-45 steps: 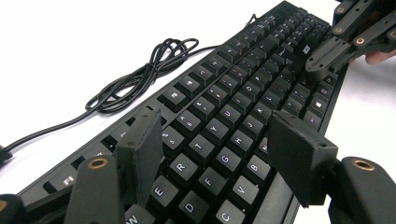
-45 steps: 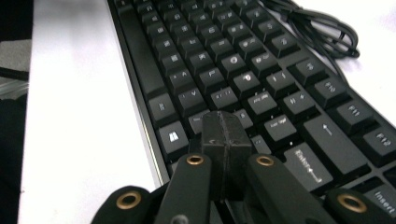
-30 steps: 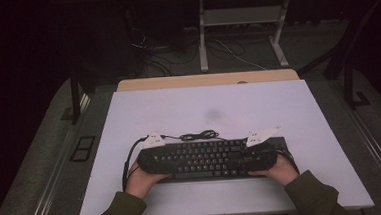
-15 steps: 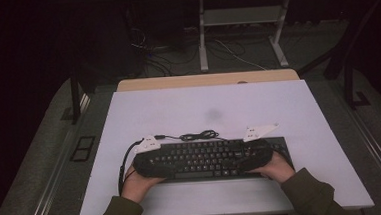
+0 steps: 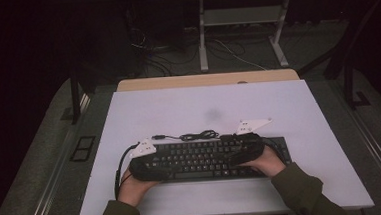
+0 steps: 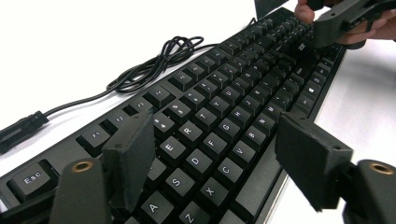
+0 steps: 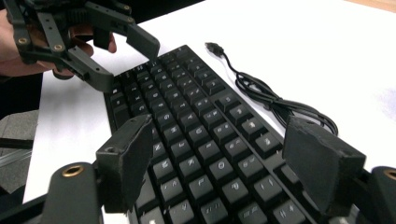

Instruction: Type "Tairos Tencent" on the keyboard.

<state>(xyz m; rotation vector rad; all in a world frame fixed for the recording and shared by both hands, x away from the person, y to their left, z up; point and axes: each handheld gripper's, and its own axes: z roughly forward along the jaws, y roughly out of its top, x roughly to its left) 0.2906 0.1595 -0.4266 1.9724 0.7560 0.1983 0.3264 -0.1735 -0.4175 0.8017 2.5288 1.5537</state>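
A black keyboard (image 5: 206, 159) lies across the near half of the white table (image 5: 203, 104), its black cable (image 5: 195, 135) coiled just behind it. My left gripper (image 5: 152, 166) hovers over the keyboard's left end. In the left gripper view the keyboard (image 6: 224, 107) runs between my open left gripper's (image 6: 219, 158) jaws, which have just been closing a little; neither pad presses it. My right gripper (image 5: 237, 153) is over the keyboard's right half. Its jaws have just been opening, and they stand open (image 7: 229, 158) above the keys (image 7: 201, 130).
The cable's USB plug (image 7: 214, 46) lies loose on the table behind the keyboard. A wooden board edge (image 5: 207, 80) borders the table's far side, with a metal desk frame (image 5: 244, 34) and floor cables beyond. Both forearms enter from the near edge.
My right gripper's jaws have opened, and it has slid left from the keyboard's right end toward the middle. The left hand has barely moved.
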